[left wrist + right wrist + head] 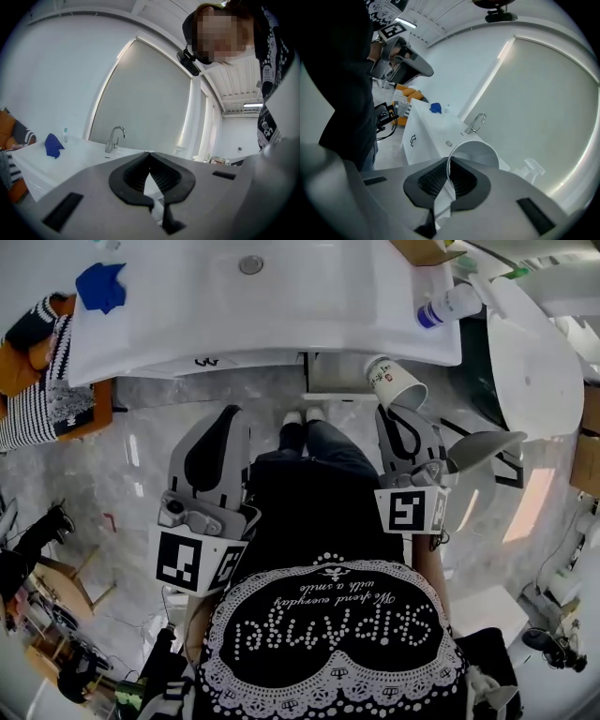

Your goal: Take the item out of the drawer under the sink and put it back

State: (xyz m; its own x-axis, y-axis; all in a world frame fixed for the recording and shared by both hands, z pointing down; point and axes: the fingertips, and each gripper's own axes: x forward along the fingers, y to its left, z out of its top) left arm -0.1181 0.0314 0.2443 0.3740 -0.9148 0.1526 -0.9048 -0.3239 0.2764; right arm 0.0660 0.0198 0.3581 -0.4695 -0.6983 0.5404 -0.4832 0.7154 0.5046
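A white paper cup (394, 382) with red print hangs tilted in front of the sink cabinet, and my right gripper (392, 413) is shut on its rim. In the right gripper view the cup's wall (476, 152) sits pinched between the ribbed pads, its mouth facing the sink. The white drawer front (202, 362) under the sink looks closed, with its handle mark also showing (413, 139). My left gripper (221, 420) is held at the person's left, short of the cabinet. Its jaws (149, 157) are shut with nothing in them.
On the white sink top lie a blue cloth (101, 285), a drain (250, 264) and a white bottle with a blue cap (448, 306); a faucet (114, 138) stands at its back. An orange seat with striped fabric (42, 381) is at left, a white fixture (534, 362) at right.
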